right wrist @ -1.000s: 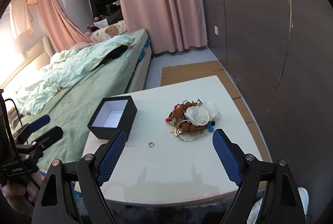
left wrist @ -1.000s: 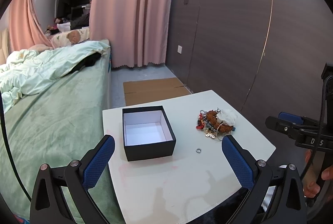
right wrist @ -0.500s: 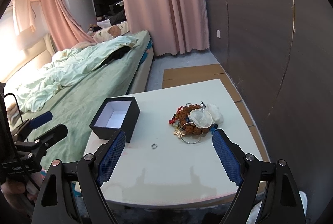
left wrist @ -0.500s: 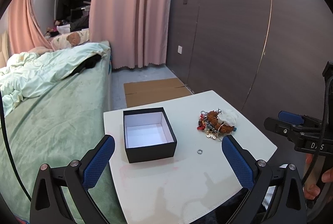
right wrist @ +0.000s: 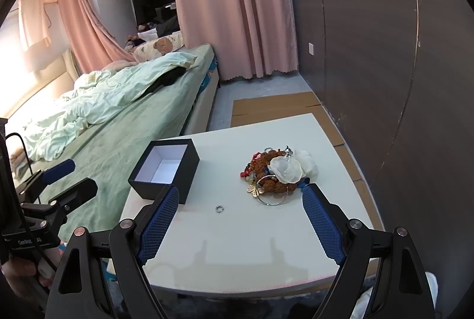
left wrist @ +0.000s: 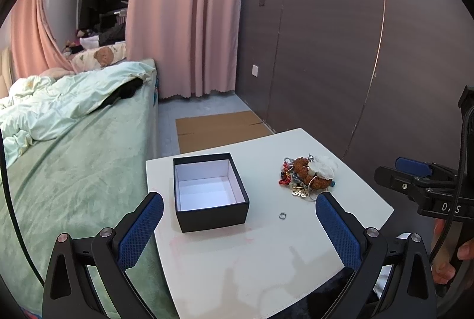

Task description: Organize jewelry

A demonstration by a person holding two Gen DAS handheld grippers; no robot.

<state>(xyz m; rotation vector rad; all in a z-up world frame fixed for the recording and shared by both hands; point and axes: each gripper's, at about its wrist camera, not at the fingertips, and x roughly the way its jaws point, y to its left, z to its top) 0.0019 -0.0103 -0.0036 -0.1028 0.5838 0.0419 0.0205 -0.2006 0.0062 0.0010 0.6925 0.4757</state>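
Note:
An open black box point(left wrist: 209, 191) with a white inside stands on the white table point(left wrist: 266, 259); it also shows in the right wrist view point(right wrist: 166, 171). A pile of jewelry point(left wrist: 308, 175) with brown beads and a white flower lies to its right, also in the right wrist view point(right wrist: 278, 171). A small silver ring point(left wrist: 283, 216) lies alone between them, also in the right wrist view point(right wrist: 219, 208). My left gripper point(left wrist: 238, 206) is open and empty above the table's near side. My right gripper point(right wrist: 240, 197) is open and empty, short of the pile.
A green bed point(left wrist: 74, 156) with a pale quilt runs along the table's left edge. A dark wall panel point(left wrist: 340, 67) stands to the right. Flat cardboard point(left wrist: 219, 129) lies on the floor beyond the table. Pink curtains point(left wrist: 186, 17) hang at the back.
Both grippers have drifted slightly back and up from the table; the box, ring and pile have not moved. Both stay open.

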